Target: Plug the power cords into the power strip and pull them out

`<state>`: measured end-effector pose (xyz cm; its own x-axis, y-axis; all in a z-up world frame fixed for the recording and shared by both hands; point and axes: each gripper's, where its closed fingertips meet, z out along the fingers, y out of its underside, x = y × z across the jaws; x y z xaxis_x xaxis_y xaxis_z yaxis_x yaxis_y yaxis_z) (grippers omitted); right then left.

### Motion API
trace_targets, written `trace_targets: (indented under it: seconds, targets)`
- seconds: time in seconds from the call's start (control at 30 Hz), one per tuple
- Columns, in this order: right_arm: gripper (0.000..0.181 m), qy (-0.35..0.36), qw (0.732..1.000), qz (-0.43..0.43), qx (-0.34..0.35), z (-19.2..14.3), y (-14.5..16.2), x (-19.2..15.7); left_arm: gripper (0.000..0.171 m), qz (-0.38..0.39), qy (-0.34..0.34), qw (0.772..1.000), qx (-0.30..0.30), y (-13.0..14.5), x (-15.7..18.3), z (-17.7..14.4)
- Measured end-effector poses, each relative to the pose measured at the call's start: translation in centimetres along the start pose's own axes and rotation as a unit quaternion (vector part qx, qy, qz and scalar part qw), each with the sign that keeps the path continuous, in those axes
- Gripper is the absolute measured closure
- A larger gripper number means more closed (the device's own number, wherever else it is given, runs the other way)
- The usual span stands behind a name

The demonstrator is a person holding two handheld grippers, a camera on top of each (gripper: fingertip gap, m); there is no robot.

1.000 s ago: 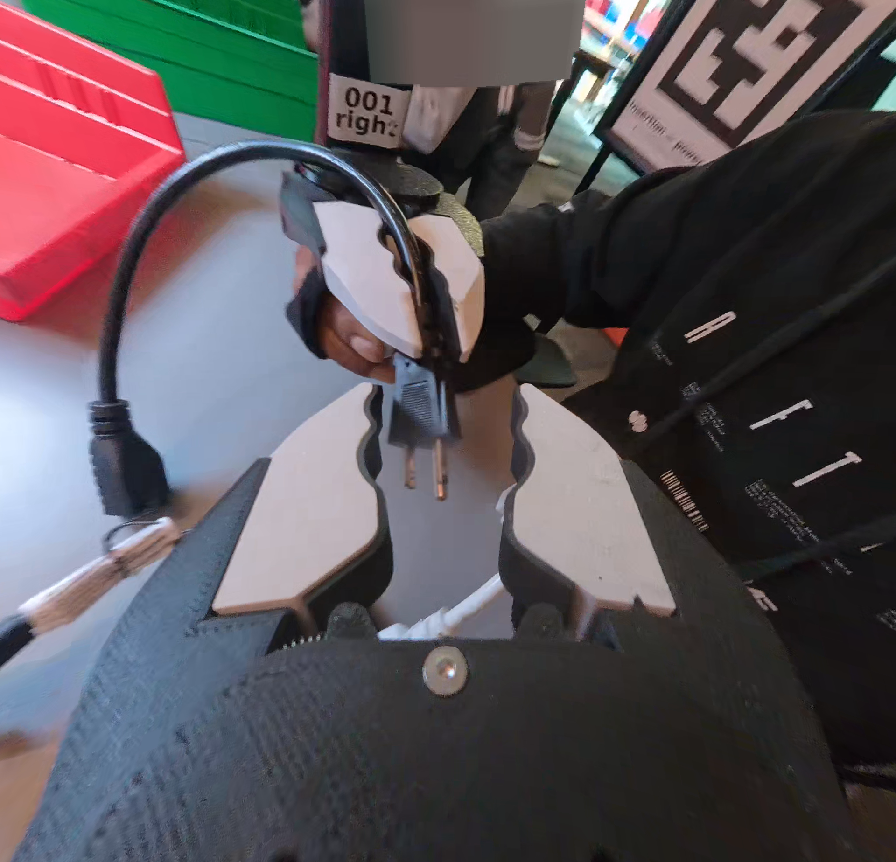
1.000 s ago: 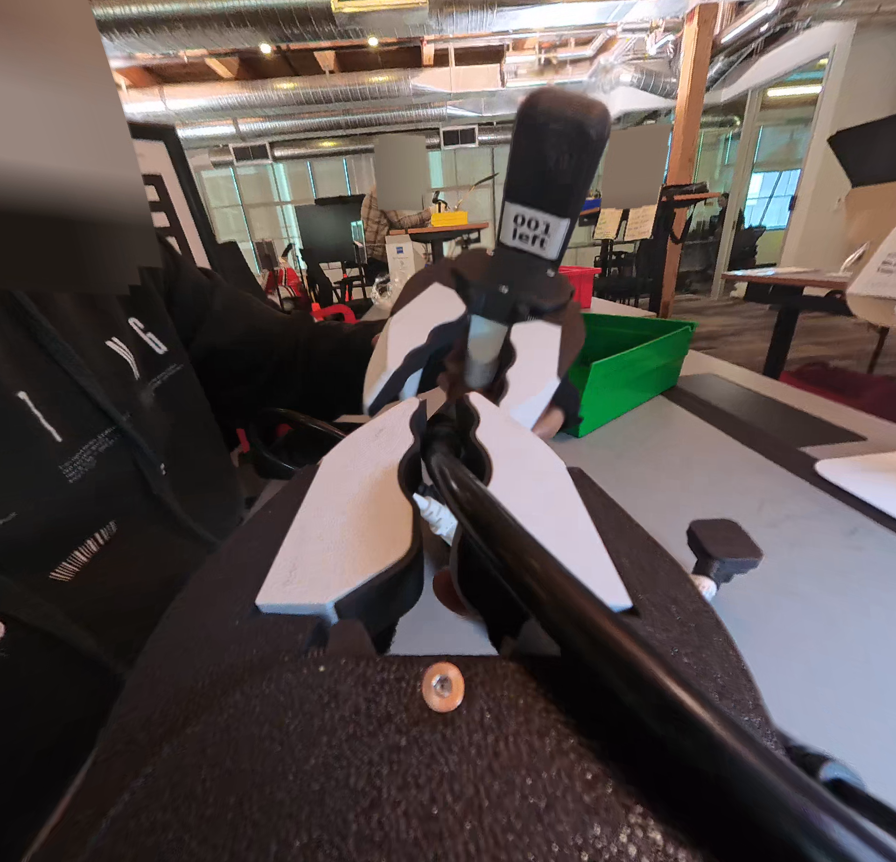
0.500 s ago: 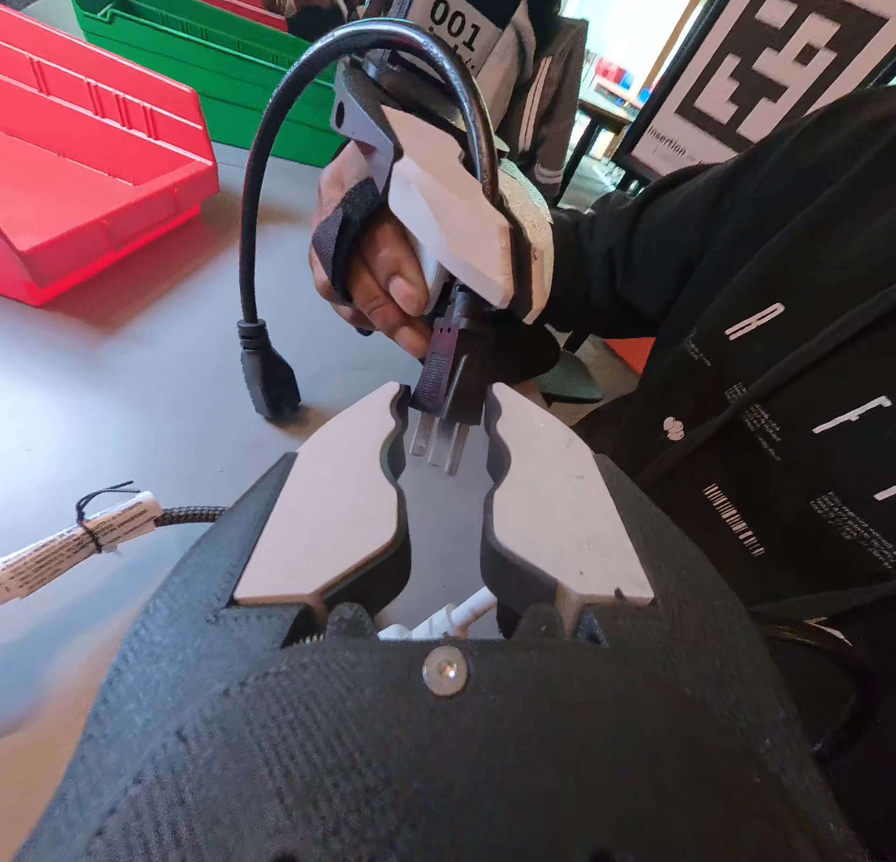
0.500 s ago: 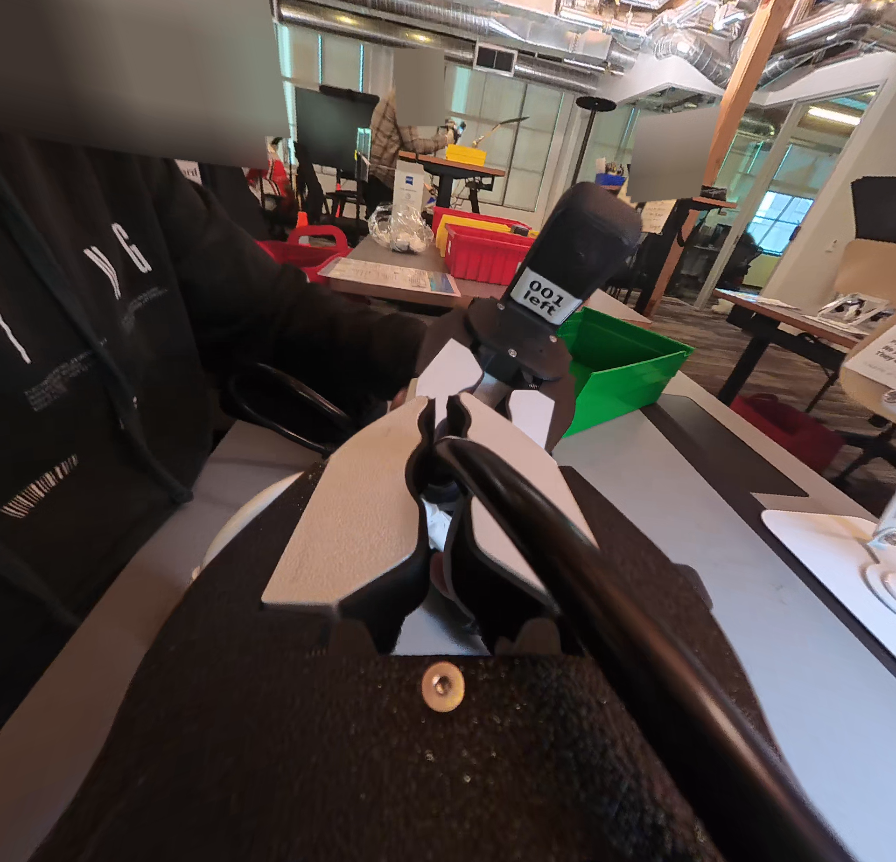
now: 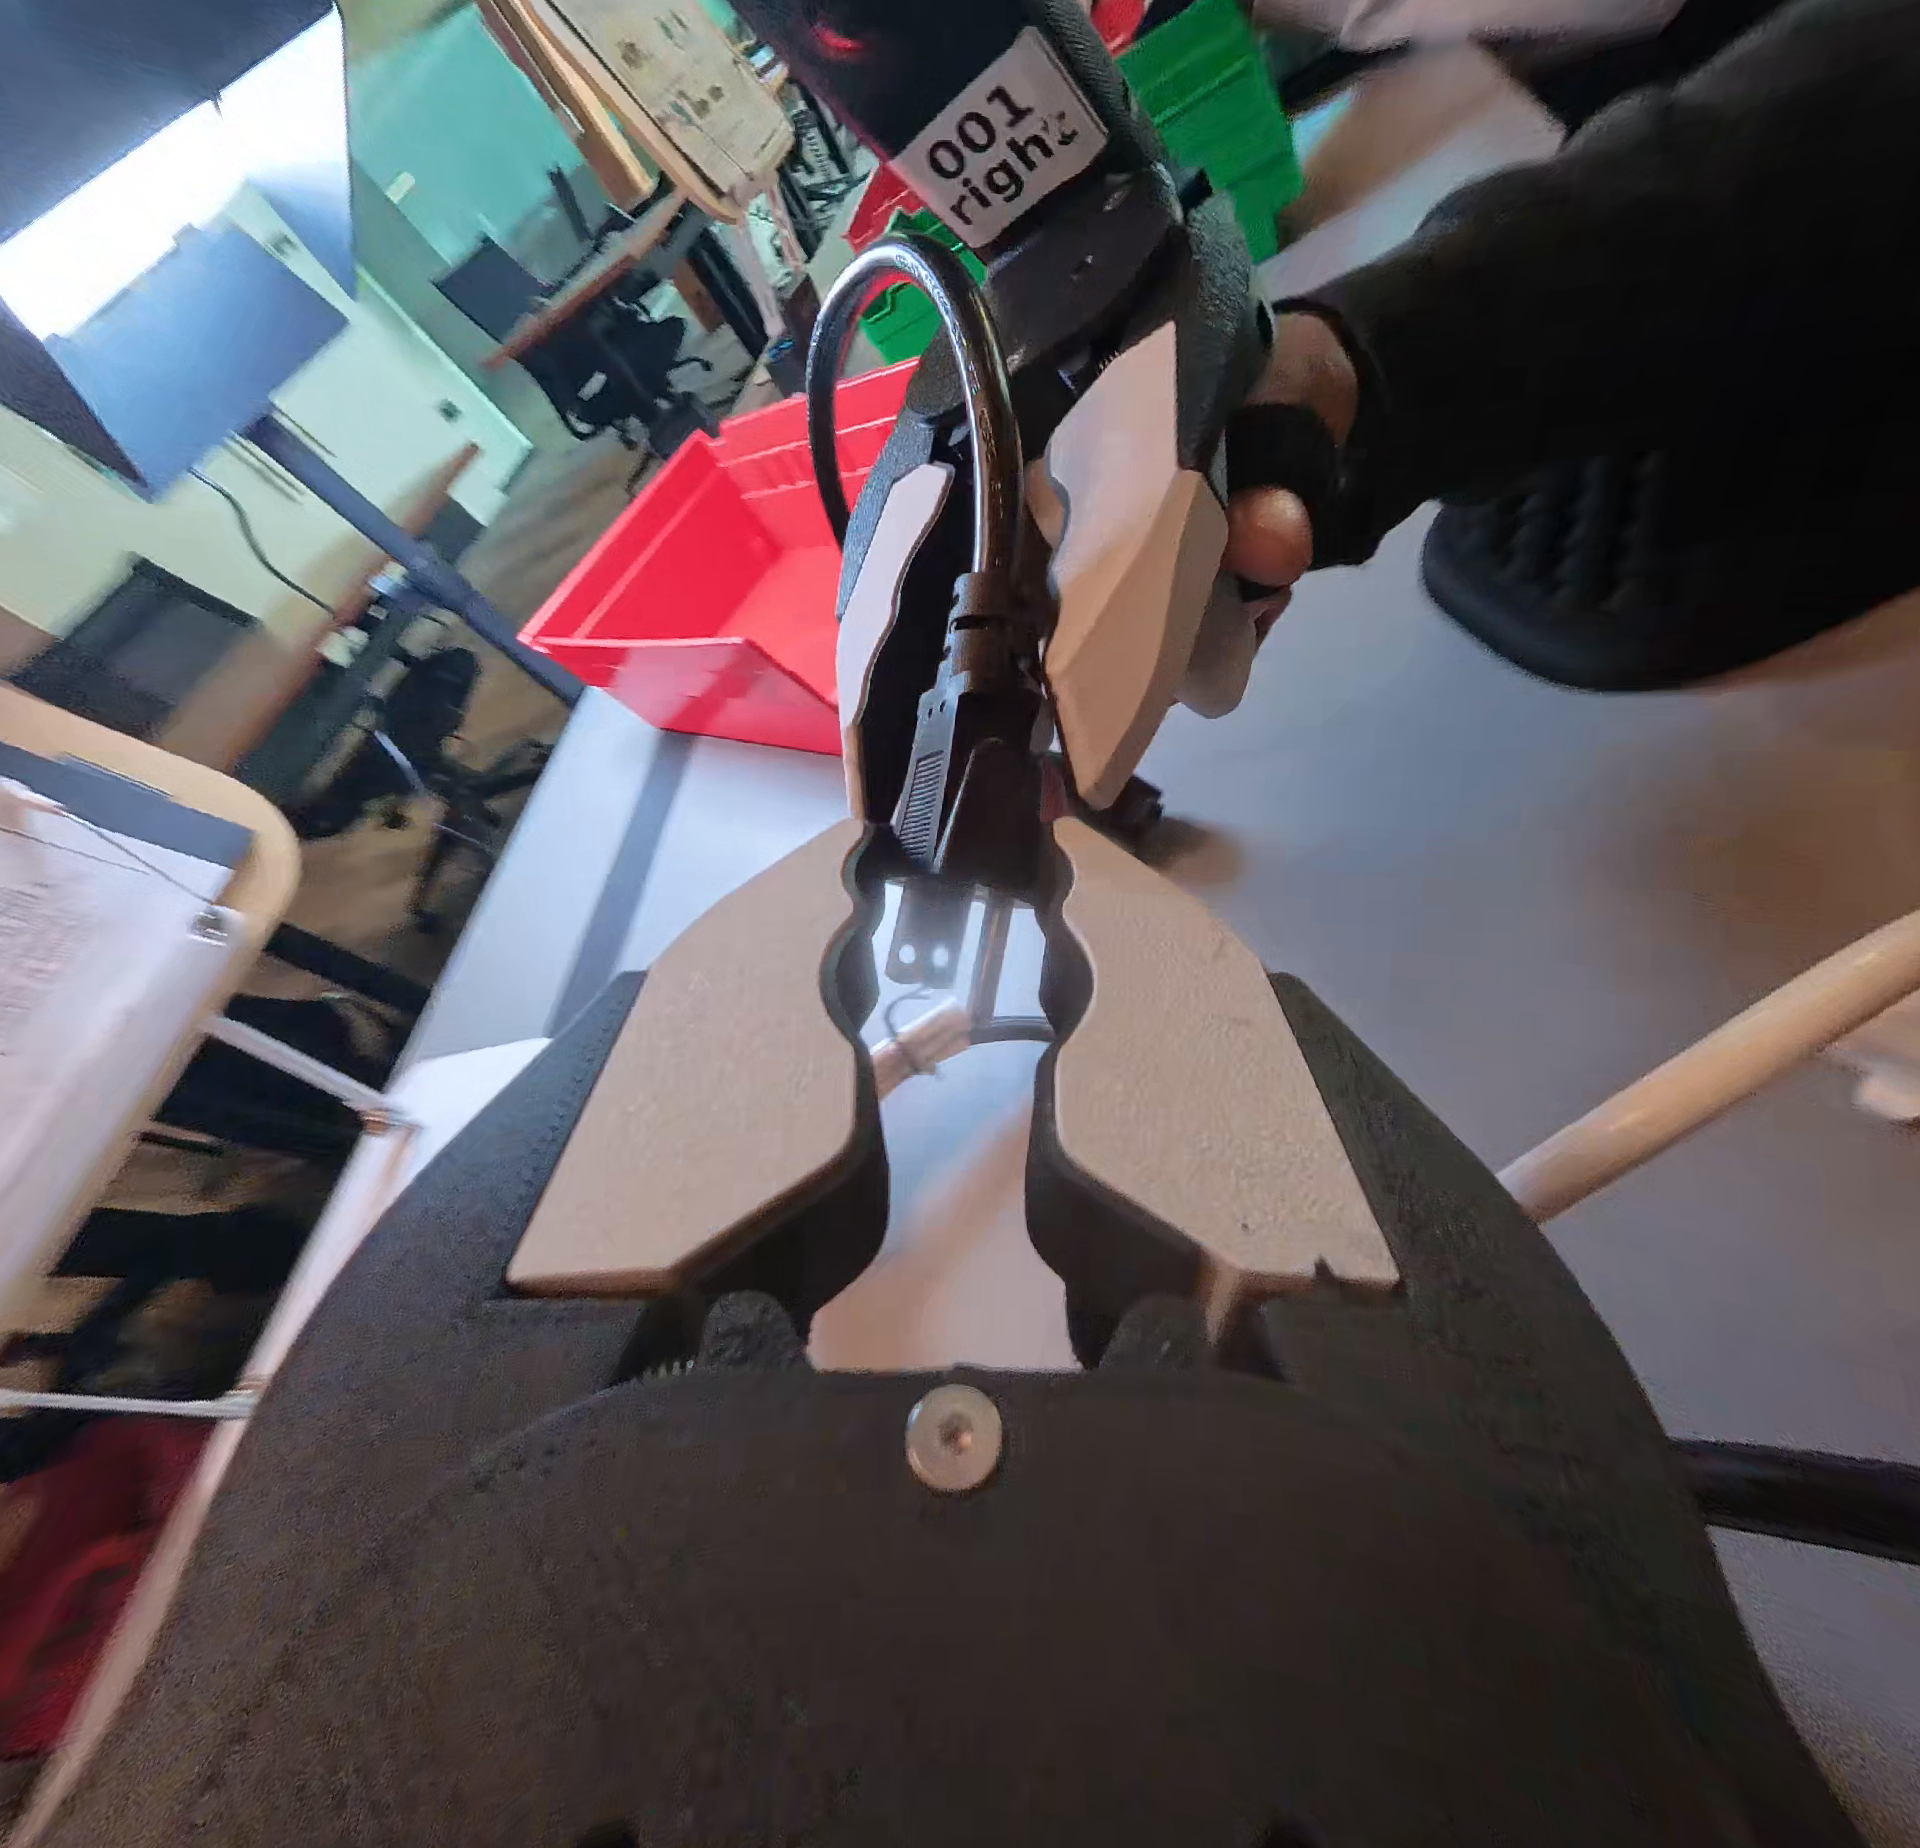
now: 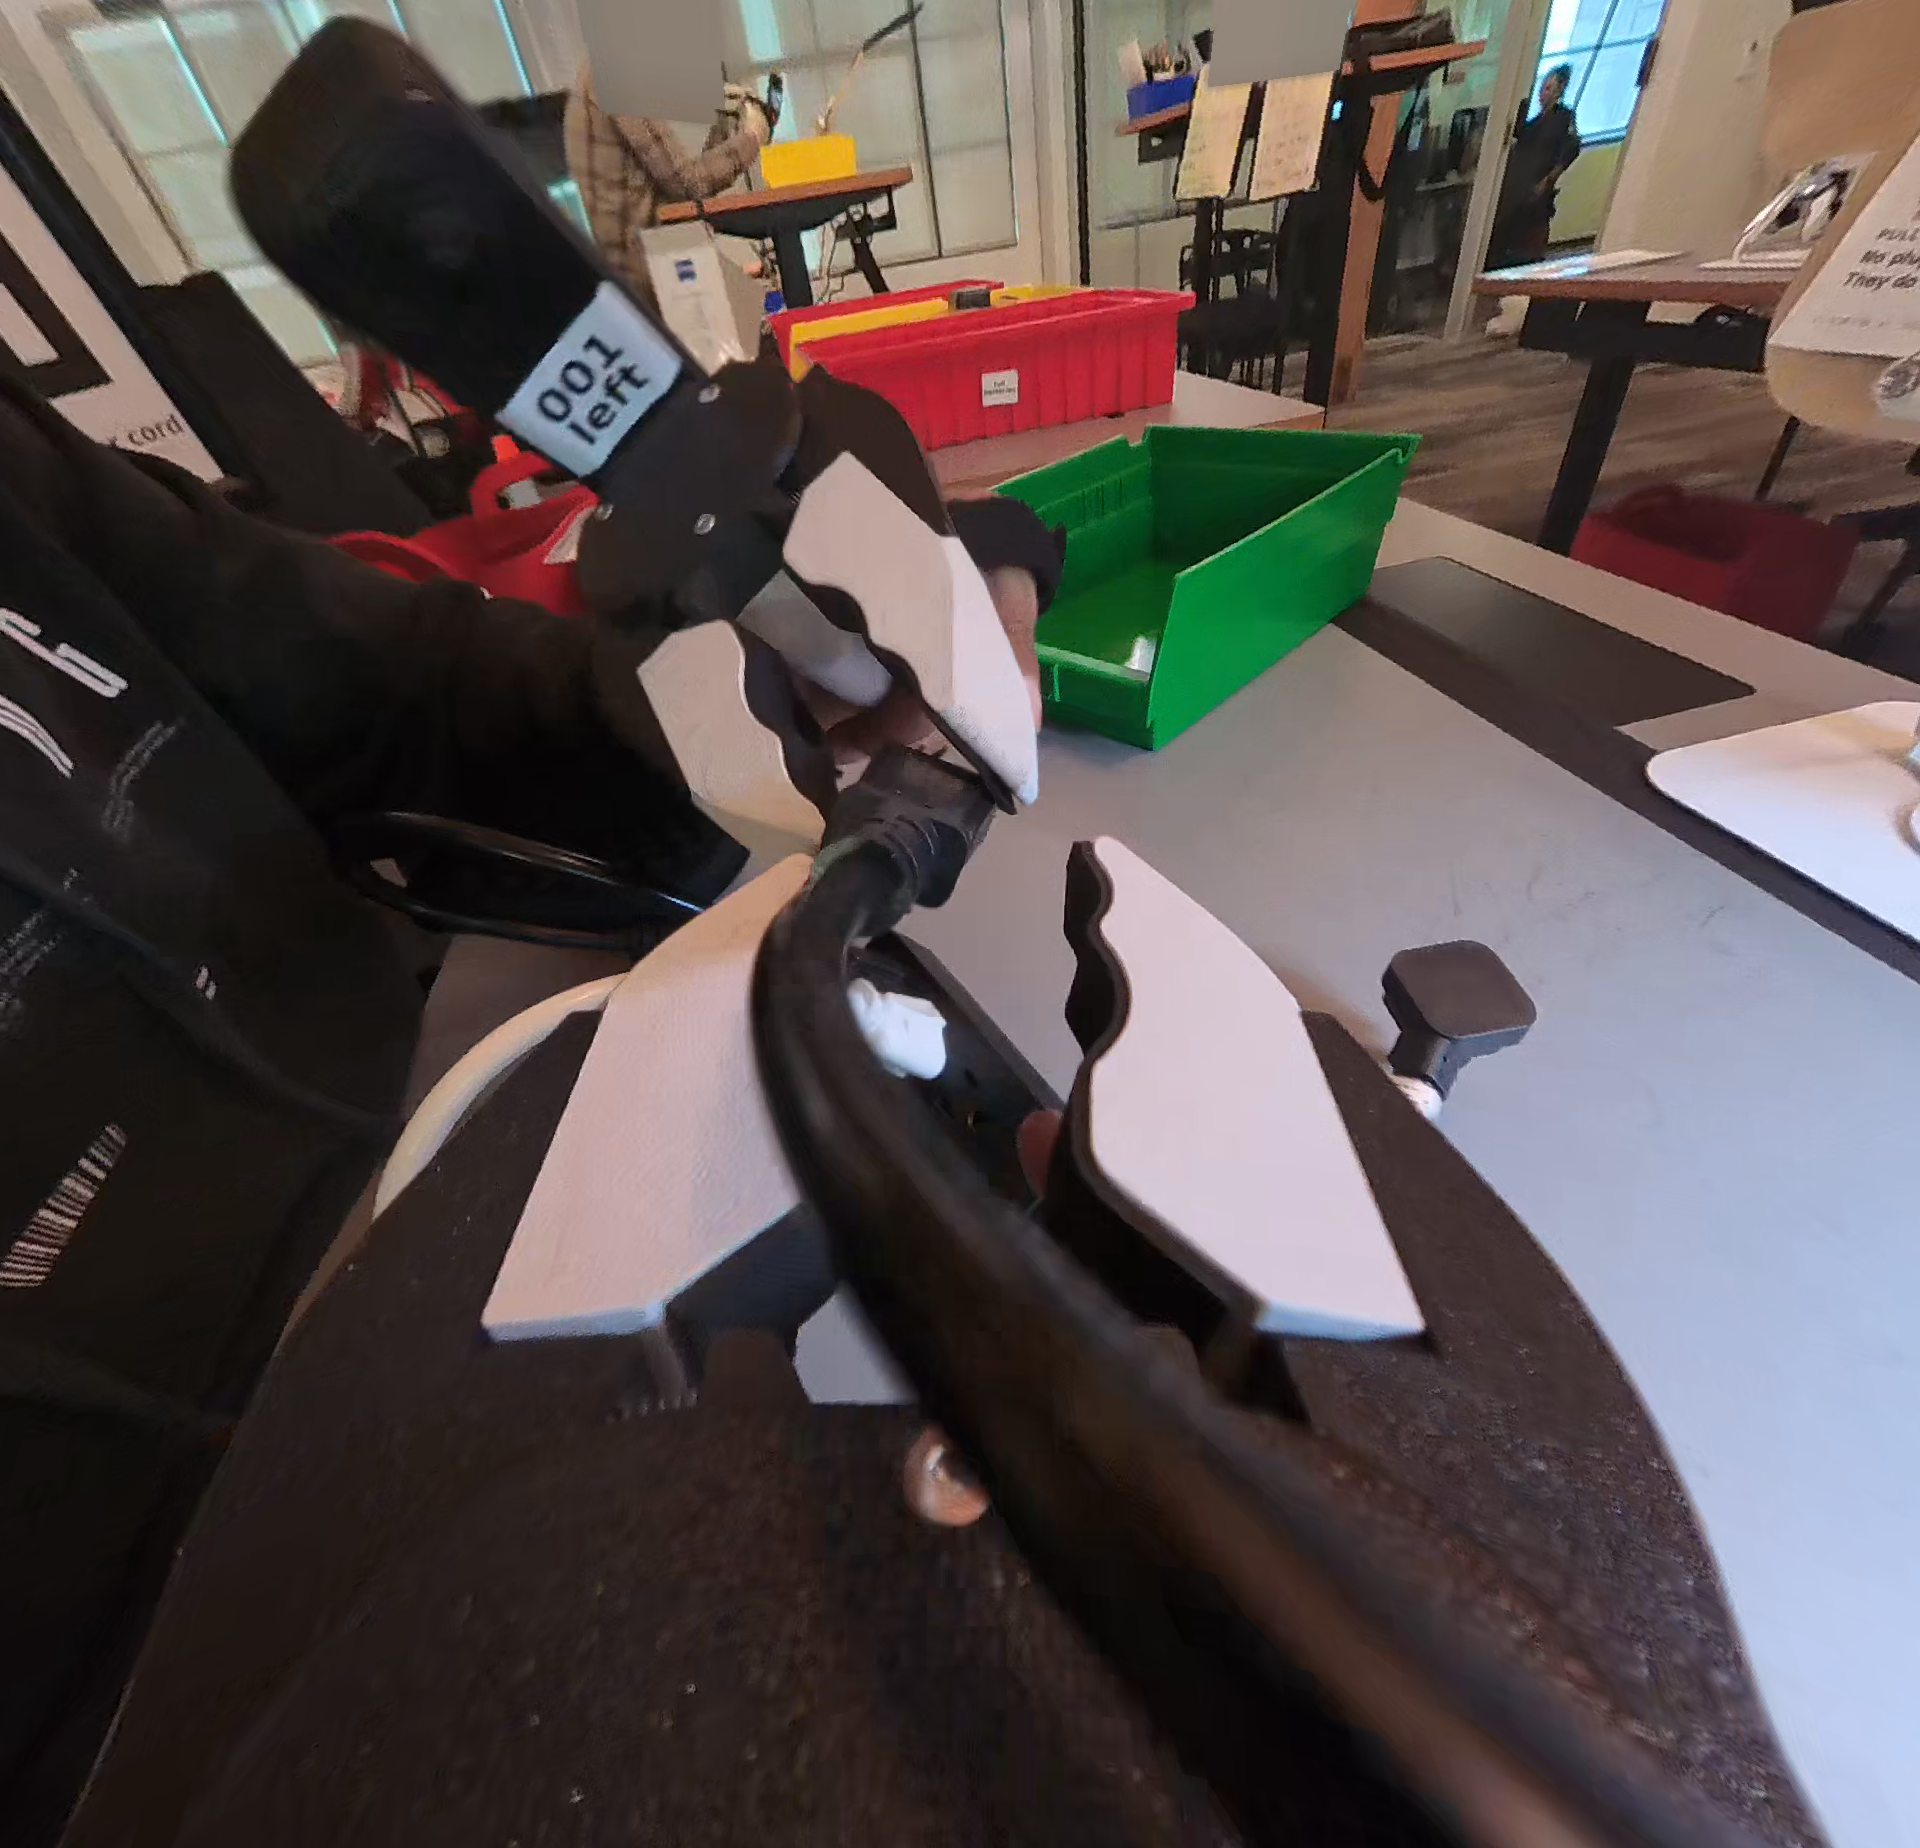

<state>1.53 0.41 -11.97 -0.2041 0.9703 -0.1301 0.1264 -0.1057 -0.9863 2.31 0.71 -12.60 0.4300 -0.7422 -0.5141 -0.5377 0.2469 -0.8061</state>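
- At 12 o'clock, left hand-held gripper [image 5: 956, 863] is clamping the black plug [image 5: 971, 780]; right hand-held gripper [image 6: 940, 863] is standing apart.
- Keep prongs [image 5: 935, 931] square before seeking the strip, unseen.

Black moulded three-prong plug [image 5: 961, 759] on a thick black rubber power cord [image 5: 971, 416]: held off the bench, metal prongs [image 5: 925, 931] bare and unplugged, pointing down between the left tongs' tips. Cord arches up in a tight loop behind the plug. Power strip not identifiable.
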Motion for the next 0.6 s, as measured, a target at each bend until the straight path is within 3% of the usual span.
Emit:
trace_targets:
  seconds: [0.2,0.37,0.5,0.6]
  targets:
    - [0.148,-0.02,1.0,0.013,-0.004,1.0,-0.2,-0.1,0.145,0.178,-0.115,0.976,-0.045,0.7,-1.0,0.0]
    - [0.155,0.038,0.999,-0.008,0.018,1.8,-0.3,1.5,0.146,0.227,-0.171,0.954,-0.093,1.4,-1.9,0.0]
    - [0.155,0.046,0.998,-0.042,0.015,1.8,-0.1,1.3,0.146,0.196,-0.139,0.969,-0.061,1.5,-1.5,0.1]
    - [0.155,0.059,0.995,-0.076,0.015,1.4,-0.1,1.5,0.139,0.106,-0.081,0.991,-0.029,1.5,-1.5,-0.4]
